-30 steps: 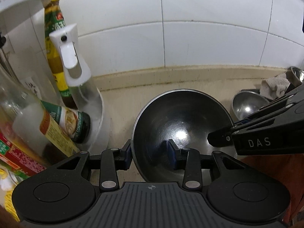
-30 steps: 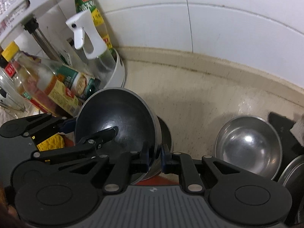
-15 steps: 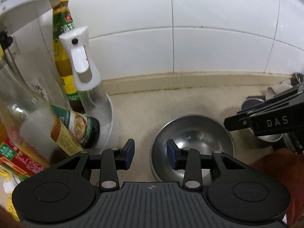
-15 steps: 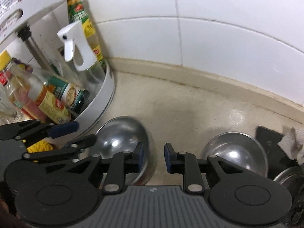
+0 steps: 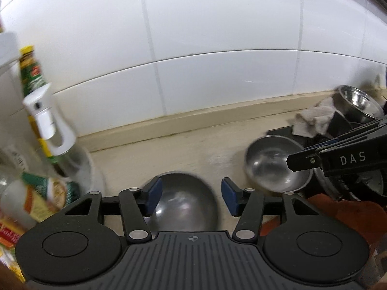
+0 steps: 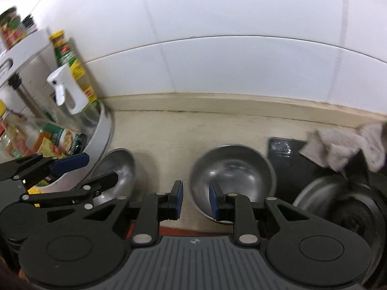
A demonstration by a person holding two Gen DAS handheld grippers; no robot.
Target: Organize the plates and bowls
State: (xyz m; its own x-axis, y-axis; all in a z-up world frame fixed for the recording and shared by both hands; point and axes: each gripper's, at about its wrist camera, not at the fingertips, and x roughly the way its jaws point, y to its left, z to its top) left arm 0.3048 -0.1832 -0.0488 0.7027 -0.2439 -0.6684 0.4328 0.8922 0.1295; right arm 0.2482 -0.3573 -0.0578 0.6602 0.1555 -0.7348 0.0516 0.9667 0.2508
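Note:
A steel bowl (image 5: 185, 205) sits on the beige counter just ahead of my left gripper (image 5: 191, 194), which is open and empty above its near rim. It also shows in the right wrist view (image 6: 116, 171). A second steel bowl (image 6: 232, 178) stands to its right, also in the left wrist view (image 5: 273, 166). My right gripper (image 6: 194, 199) is open, its jaws on either side of this bowl's near left rim, not closed on it. It shows at the right of the left wrist view.
A white turntable rack (image 6: 104, 130) with a spray bottle (image 6: 69, 94) and sauce bottles stands at left. A grey rag (image 6: 348, 145) lies on a black mat (image 6: 283, 154) at right, beside more steel dishes (image 6: 321, 195). Another steel bowl (image 5: 358, 101) sits against the tiled wall.
Both grippers let go of the large bowl and set it on the counter. Both then pulled back and opened wider; the right one shifted right to the second bowl.

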